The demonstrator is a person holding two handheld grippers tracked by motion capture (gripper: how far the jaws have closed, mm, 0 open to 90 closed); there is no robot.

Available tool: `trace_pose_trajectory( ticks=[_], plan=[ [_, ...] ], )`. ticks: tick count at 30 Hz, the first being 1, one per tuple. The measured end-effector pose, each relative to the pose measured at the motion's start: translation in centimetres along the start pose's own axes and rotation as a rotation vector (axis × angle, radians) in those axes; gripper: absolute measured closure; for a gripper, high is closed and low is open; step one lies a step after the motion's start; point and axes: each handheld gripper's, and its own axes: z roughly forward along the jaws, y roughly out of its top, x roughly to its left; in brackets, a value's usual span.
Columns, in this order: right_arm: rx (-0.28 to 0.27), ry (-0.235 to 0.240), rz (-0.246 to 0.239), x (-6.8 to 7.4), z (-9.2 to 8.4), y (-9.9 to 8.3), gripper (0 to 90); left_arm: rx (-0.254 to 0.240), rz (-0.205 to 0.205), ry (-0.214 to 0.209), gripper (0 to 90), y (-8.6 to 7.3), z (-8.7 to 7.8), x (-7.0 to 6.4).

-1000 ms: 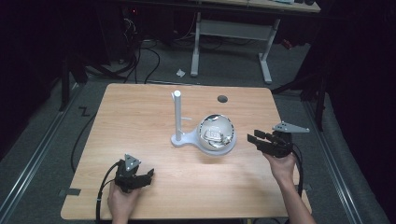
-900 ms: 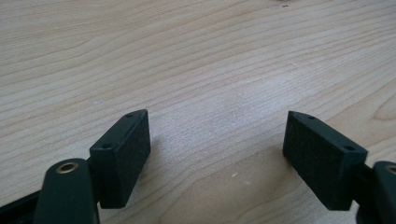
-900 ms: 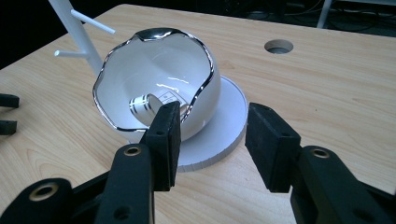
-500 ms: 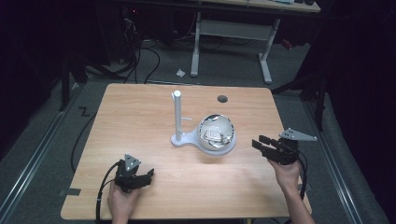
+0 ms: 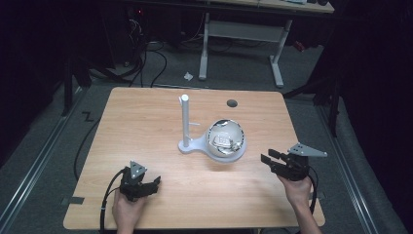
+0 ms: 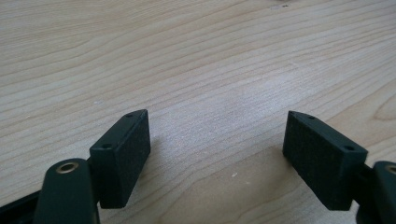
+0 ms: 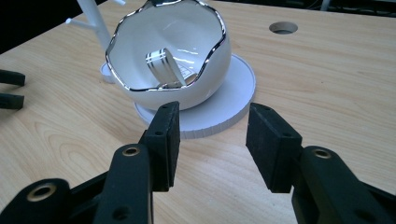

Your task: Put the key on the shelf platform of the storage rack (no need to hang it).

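A white egg-shaped bowl (image 5: 226,136) with a wavy silver rim sits on the round plate (image 7: 233,93) of a white stand, whose thin post (image 5: 185,119) rises to its left. Inside the bowl (image 7: 173,51) lies a curled white band with silver edges (image 7: 163,65). My right gripper (image 5: 269,157) hovers just right of the plate and points at it. Its jaws (image 7: 212,116) are open, with nothing between them, a short way from the plate's edge. My left gripper (image 5: 155,184) rests at the front left of the table, open (image 6: 217,126) over bare wood.
The wooden table (image 5: 146,122) has a round cable hole (image 5: 232,103) behind the bowl. The left gripper's jaws show at the left edge of the right gripper view (image 7: 9,88). A cable trails off the front edge from the left gripper. Dark floor and a desk frame lie beyond.
My right gripper has drawn back toward the table's front right and sunk a little, away from the bowl. The left gripper has stayed put.
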Motion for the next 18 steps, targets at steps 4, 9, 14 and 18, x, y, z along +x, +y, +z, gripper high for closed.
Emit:
trace_pose_trajectory(
  ticks=[4, 9, 14, 18],
  plan=[
    [0.003, 0.009, 0.004, 0.3, 0.1, -0.5, 54.9, 0.0, 0.0, 0.0, 23.7, 0.0, 0.0, 0.0],
    [0.009, 0.019, 0.006, 0.7, 0.3, -1.1, 55.0, 0.001, 0.0, -0.001, 23.7, 0.0, 0.0, 0.0],
    [0.012, 0.031, 0.002, 1.2, 0.5, -1.5, 55.0, 0.001, -0.001, -0.001, 23.7, 0.0, 0.0, 0.0],
    [0.015, 0.04, 0.002, 1.5, 0.6, -1.8, 55.0, 0.001, -0.001, 0.0, 23.7, 0.0, 0.0, 0.0]
  ],
)
